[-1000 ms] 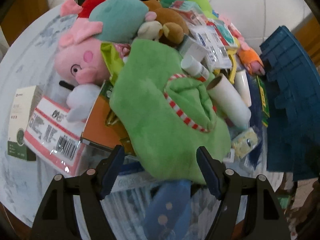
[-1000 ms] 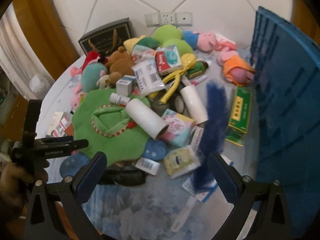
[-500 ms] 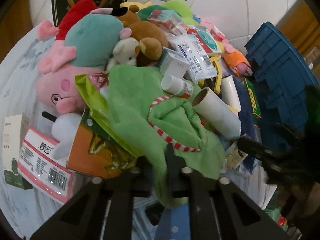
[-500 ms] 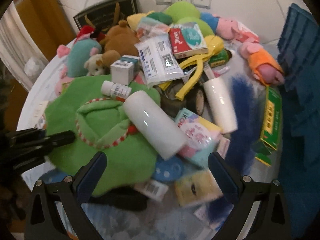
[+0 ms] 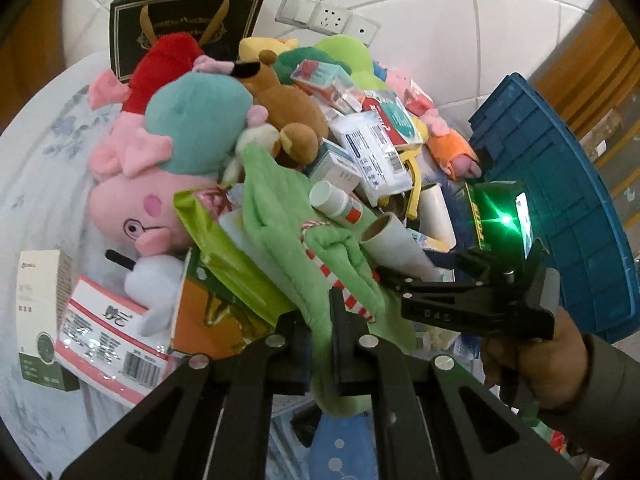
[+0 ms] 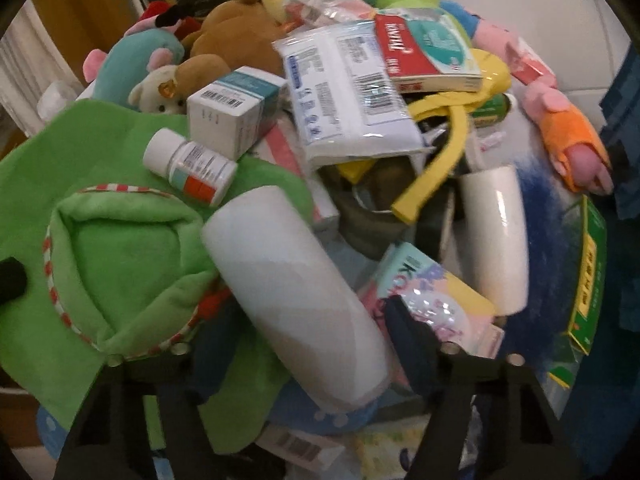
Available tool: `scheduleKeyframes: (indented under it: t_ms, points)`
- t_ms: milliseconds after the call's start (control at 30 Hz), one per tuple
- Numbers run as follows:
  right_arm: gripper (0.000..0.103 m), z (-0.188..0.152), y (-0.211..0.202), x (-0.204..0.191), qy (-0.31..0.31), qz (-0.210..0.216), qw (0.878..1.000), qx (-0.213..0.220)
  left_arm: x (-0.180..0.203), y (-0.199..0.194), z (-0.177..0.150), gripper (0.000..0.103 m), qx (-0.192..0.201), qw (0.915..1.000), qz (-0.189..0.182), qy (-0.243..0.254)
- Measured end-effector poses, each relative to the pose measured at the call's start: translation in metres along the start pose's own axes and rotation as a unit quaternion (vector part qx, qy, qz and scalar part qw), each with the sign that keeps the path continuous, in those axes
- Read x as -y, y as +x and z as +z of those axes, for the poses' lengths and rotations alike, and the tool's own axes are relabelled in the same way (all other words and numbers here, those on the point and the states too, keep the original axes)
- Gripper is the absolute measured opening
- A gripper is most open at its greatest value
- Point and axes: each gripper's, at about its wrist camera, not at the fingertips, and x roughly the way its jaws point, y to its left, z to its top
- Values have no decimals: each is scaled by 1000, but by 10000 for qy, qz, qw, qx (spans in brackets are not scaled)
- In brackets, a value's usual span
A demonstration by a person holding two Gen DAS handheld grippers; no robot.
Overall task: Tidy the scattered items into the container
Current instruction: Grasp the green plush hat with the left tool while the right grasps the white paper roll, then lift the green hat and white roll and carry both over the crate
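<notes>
1. now the left claw (image 5: pixel 320 344) has snapped tight on the green plush cloth (image 5: pixel 280 216), which it had only framed a second ago.
2. that cloth lies on the front of the toy pile on the desk (image 5: pixel 36 184), under a white roll (image 6: pixel 296 292).
3. right claw (image 6: pixel 304 344) is closing around the white roll, not squeezing it yet.
4. blue container (image 5: pixel 560 184) stands at the right, just beside the pile.
</notes>
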Motion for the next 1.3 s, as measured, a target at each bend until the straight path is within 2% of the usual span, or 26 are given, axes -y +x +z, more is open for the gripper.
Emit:
scheduleKeyframes:
  t_ms: [67, 267, 533, 1300]
  points:
    - [55, 1, -1, -2, -2, 75, 10000, -24, -1, -3, 2, 7, 21, 10000, 8, -38]
    - [48, -2, -31, -1, 131, 267, 9994, 195, -1, -24, 8, 7, 167, 9998, 31, 34]
    - [48, -14, -68, 0, 325, 407, 9978, 416, 11, -46, 11, 7, 262, 9994, 126, 185]
    - [48, -48, -178, 17, 472, 429, 9921, 1077, 68, -112, 23, 7, 792, 9953, 165, 526]
